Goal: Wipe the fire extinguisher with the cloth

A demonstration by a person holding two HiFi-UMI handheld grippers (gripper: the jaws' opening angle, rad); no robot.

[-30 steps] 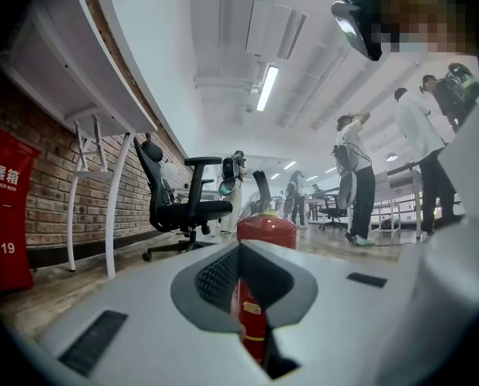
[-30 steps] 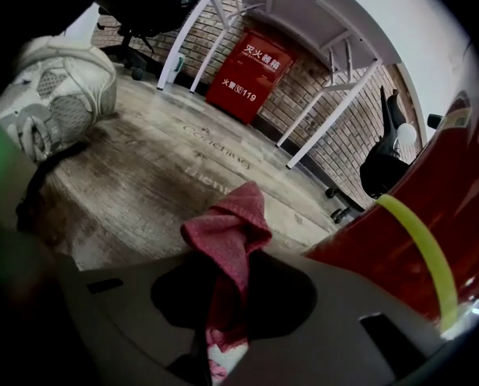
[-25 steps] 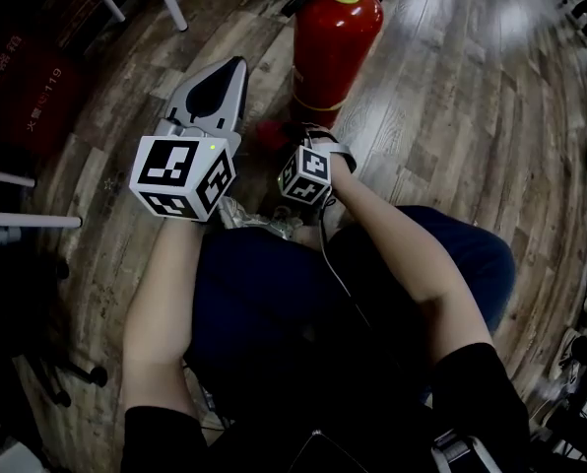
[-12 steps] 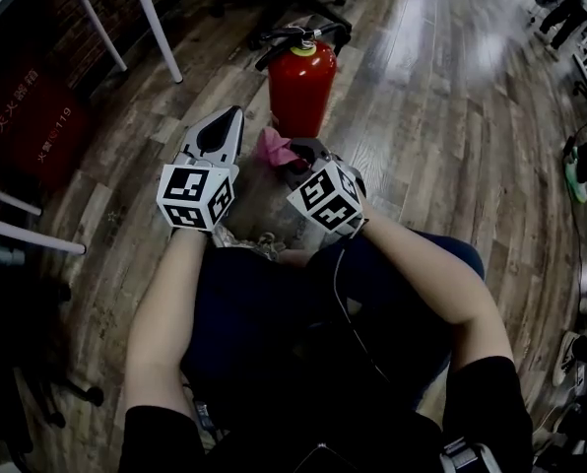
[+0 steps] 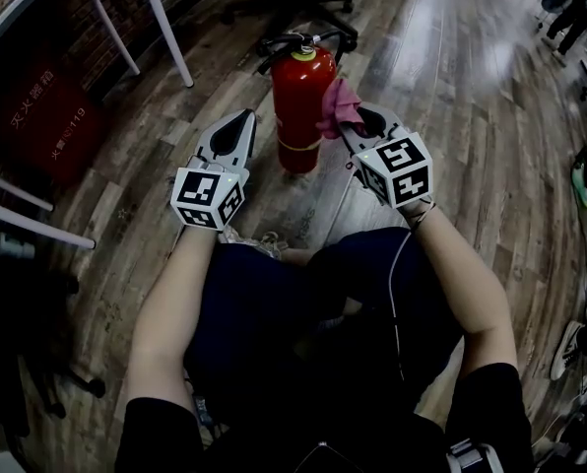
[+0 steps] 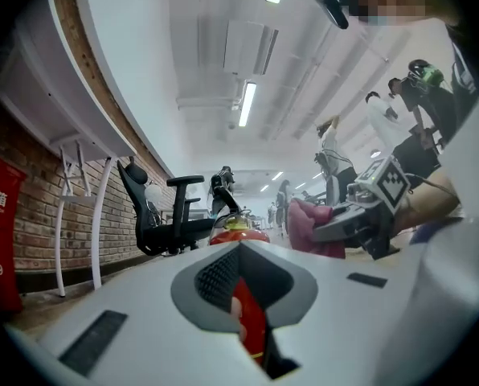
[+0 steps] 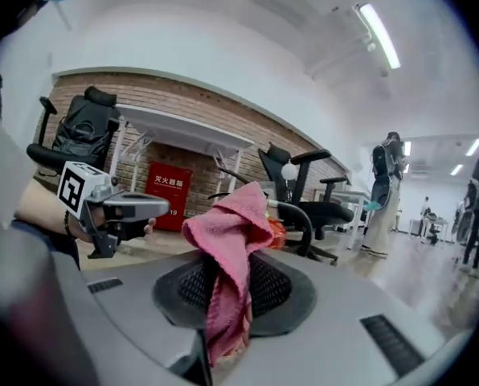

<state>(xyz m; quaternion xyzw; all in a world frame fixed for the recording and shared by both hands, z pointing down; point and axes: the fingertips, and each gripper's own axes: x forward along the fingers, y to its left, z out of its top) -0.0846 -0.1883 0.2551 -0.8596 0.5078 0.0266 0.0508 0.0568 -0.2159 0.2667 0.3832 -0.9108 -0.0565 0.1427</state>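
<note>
**A:** Start close in. What are the two tongs doing?

**B:** Just past the person's knees, the left tongs are closed with nothing in them. They hang over the floor just left of the fire extinguisher. The right tongs are clamped on the pink cloth, which sticks up out of the closed jaws in a bunch.

**A:** And what has changed in the last second?

**B:** The right tongs have come up. A second ago they were low, down by the foot of the extinguisher. Now the cloth sits high against the right side of the red cylinder, just under the neck. I can't tell whether it is pressing on the metal or just short of it. The left tongs have barely moved.

**A:** So where does that leave the job?

**B:** I'd say the cloth is in hand and brought to the top, so a downward wipe looks about to start. The extinguisher stands upright on the floor, unsupported, with an office chair behind it. A hard push could tip it, so the left tongs may have to steady it.
</note>
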